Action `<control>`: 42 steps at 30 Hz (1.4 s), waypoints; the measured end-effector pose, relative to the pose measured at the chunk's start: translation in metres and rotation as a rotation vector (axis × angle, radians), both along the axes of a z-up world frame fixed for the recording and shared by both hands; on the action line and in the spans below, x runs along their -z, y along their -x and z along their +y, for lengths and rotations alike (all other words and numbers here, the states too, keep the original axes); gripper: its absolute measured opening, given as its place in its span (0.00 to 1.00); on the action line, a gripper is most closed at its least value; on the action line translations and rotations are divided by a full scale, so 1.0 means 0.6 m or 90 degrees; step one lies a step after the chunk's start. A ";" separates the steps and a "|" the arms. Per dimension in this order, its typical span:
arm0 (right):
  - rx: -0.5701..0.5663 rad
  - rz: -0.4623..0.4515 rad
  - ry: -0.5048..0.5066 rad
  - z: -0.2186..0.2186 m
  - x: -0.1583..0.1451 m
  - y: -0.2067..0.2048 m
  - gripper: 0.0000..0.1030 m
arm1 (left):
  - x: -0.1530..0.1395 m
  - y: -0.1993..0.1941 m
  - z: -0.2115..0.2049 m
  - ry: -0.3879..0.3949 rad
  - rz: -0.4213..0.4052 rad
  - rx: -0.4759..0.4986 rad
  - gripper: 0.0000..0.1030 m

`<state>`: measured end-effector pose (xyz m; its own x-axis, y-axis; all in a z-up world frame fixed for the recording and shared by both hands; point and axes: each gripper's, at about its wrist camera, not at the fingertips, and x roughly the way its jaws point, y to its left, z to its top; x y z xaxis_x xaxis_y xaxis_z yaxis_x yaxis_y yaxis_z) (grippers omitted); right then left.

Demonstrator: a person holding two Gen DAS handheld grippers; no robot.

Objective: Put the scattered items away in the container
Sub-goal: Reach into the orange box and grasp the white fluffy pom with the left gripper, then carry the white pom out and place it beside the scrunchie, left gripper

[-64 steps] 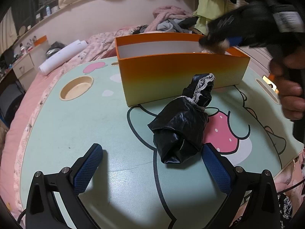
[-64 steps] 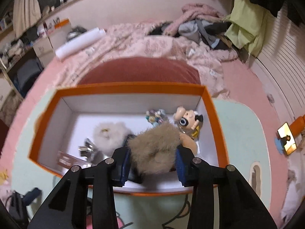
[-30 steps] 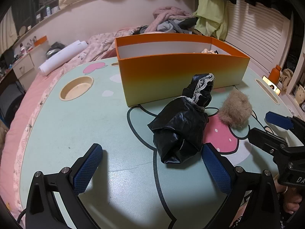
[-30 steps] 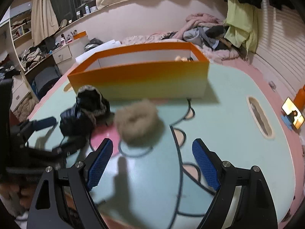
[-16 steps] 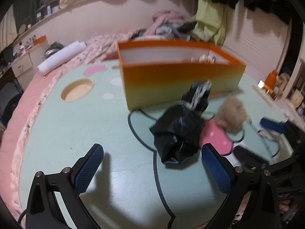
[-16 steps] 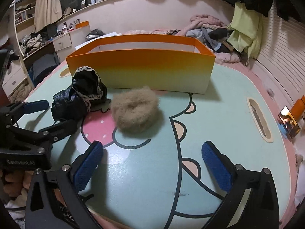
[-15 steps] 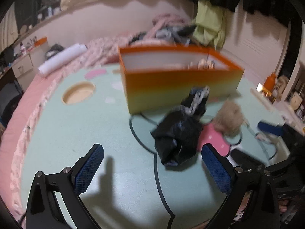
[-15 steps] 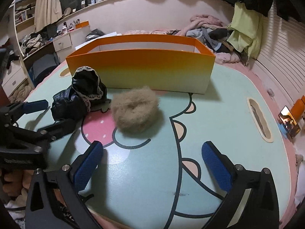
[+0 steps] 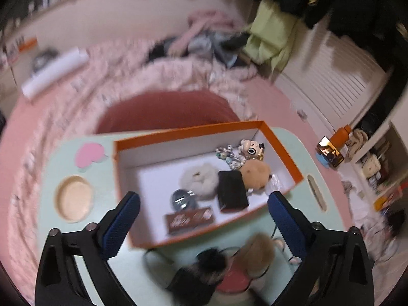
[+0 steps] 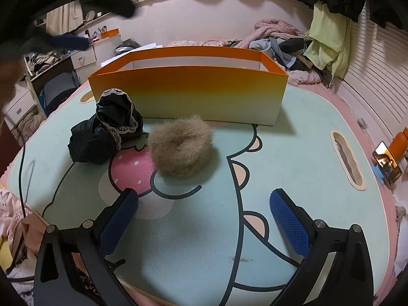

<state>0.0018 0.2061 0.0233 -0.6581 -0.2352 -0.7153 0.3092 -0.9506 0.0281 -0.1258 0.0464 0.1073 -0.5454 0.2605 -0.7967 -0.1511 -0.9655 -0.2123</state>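
Box (image 10: 188,94) sits at the back of the counter (image 10: 293,168), orange w/ white inside. Two things are not in it yet: a tan fluffy ring (image 10: 181,146) and a black lacy cloth (image 10: 105,134). Both lie on the counter just in front of the box, right next to each other; can't tell if they touch.

Left gripper (image 9: 204,219) is up over the box, looking down into it. Its jaws are wide apart w/ nothing between them, tho they have just closed a tiny bit. Inside the box are a white fluffy ring (image 9: 200,178), a black flat case (image 9: 232,191), a tan plush toy (image 9: 256,172), some beads (image 9: 228,156), a small figure (image 9: 252,149), a silver round thing (image 9: 182,199) and a brown bar (image 9: 190,219).

Right gripper (image 10: 204,216) is low over the counter, jaws wide apart, empty. The tan ring is straight ahead of it.

Step, I think: between picks, w/ two items left. Next move prob needs a gripper to go down over the tan ring or the black cloth, close on it, then lift it over the box wall. Both are soft, so a deep squeeze is best.

Vs. a sec ago: the left gripper was low by the black cloth, looking at the box from the side. Now it is high above the box. The black cloth and tan ring did not move. The right gripper's jaws opened up more, to full wide.
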 end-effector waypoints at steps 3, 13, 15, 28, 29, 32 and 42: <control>0.000 0.000 0.000 0.000 0.001 0.000 1.00 | 0.039 0.055 0.024 0.007 -0.080 -0.018 0.82; -0.001 0.001 0.001 -0.003 0.002 0.002 1.00 | 0.117 0.117 0.039 0.073 -0.149 -0.096 0.63; 0.000 0.001 0.001 -0.004 0.002 0.002 1.00 | 0.134 0.122 0.032 0.073 -0.162 -0.101 0.62; -0.001 0.001 0.002 -0.009 0.002 0.001 1.00 | 0.122 0.109 0.030 0.145 -0.089 -0.061 0.35; -0.001 0.001 0.002 -0.009 0.002 0.001 1.00 | 0.110 0.103 0.023 0.133 -0.078 -0.061 0.35; -0.001 0.001 0.002 -0.008 0.001 0.001 1.00 | 0.060 0.080 0.002 0.080 -0.035 -0.055 0.35; -0.001 0.001 0.002 -0.006 0.001 0.001 1.00 | -0.019 -0.108 -0.032 -0.014 0.082 0.040 0.35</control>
